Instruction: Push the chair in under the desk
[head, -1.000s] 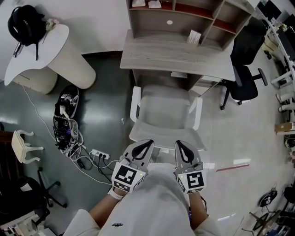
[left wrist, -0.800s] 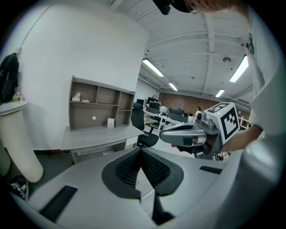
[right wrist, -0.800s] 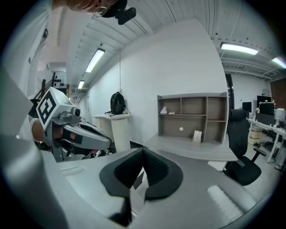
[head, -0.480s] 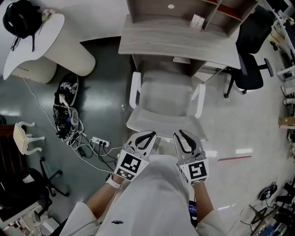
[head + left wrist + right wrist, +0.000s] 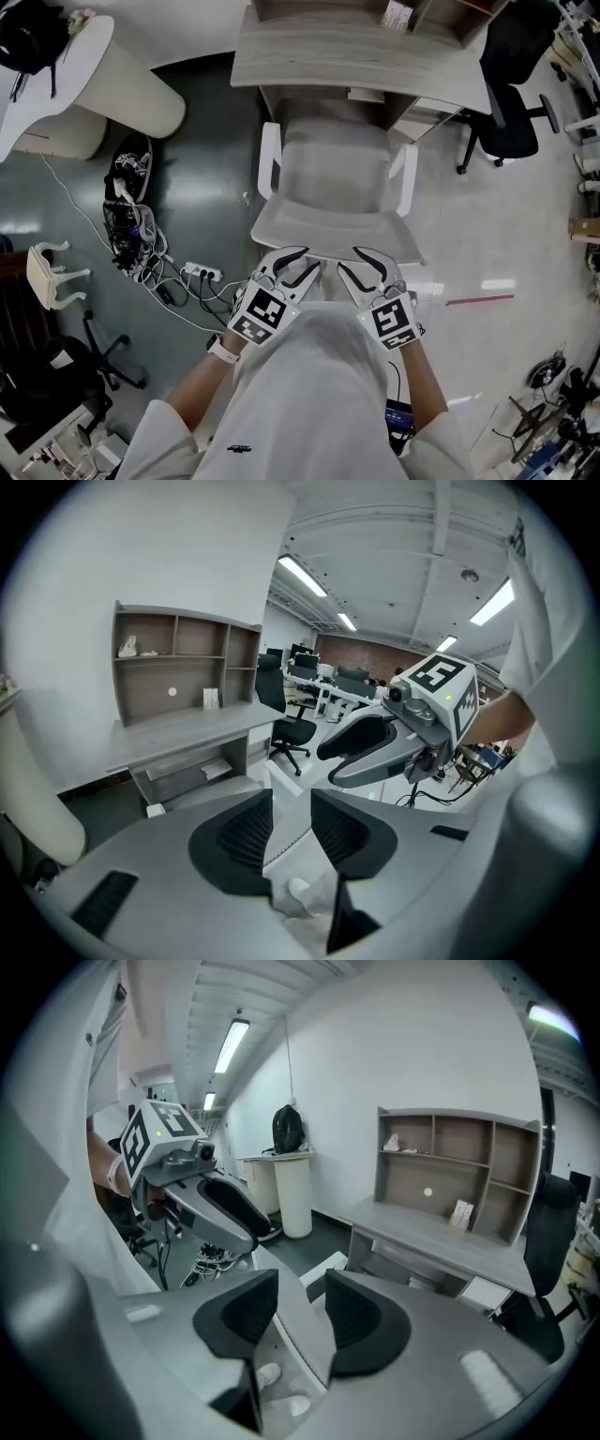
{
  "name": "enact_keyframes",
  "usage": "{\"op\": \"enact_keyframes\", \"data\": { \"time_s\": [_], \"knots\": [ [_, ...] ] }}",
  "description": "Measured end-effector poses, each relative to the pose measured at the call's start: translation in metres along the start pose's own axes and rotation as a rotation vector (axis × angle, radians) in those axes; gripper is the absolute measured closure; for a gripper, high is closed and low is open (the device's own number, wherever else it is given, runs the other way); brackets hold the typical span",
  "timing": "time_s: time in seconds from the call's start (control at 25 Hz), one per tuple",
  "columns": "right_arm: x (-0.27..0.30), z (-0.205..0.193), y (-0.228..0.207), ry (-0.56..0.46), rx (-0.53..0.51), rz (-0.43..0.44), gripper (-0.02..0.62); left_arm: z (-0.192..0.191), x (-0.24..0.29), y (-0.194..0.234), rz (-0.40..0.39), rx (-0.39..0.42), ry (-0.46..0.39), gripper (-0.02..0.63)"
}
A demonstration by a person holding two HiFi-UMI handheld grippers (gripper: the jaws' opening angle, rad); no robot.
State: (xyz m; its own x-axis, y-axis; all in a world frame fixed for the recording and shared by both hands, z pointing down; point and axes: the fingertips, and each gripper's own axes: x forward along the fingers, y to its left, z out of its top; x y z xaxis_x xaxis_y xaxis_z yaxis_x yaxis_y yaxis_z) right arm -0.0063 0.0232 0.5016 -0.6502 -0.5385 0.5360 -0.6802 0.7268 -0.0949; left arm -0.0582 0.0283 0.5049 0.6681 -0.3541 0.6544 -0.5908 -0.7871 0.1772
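Cables (image 5: 141, 251) beside chair (image 5: 333, 183) — desk (image 5: 356, 67) ahead

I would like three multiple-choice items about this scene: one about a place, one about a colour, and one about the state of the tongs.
1. Relative to the grey desk, the white chair stands:
A. on top of it
B. in front of it
C. behind it

2. The office chair to the right of the desk is:
A. red
B. yellow
C. black

3. The left tongs and the right tongs are:
A. open
B. shut on a cable
C. shut on a book

Key:
1 B, the chair faces the desk's opening.
2 C, its seat and back are black.
3 A, both have just been opening, and the white chair's back stands between each pair of jaws.
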Motion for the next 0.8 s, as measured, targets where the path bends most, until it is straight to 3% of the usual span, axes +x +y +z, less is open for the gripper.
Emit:
{"op": "enact_keyframes", "data": {
  "time_s": [0.28, 0.8],
  "knots": [
    [0.012, -0.031, 0.001, 0.11, -0.051, 0.016, 0.431, -0.022, 0.022, -0.004, -0.046, 0.091, 0.095, 0.439],
    [0.034, -0.09, 0.002, 0.263, -0.114, 0.077, 0.402, -0.074, 0.061, 0.002, -0.08, 0.229, 0.31, 0.41]
  ]
}}
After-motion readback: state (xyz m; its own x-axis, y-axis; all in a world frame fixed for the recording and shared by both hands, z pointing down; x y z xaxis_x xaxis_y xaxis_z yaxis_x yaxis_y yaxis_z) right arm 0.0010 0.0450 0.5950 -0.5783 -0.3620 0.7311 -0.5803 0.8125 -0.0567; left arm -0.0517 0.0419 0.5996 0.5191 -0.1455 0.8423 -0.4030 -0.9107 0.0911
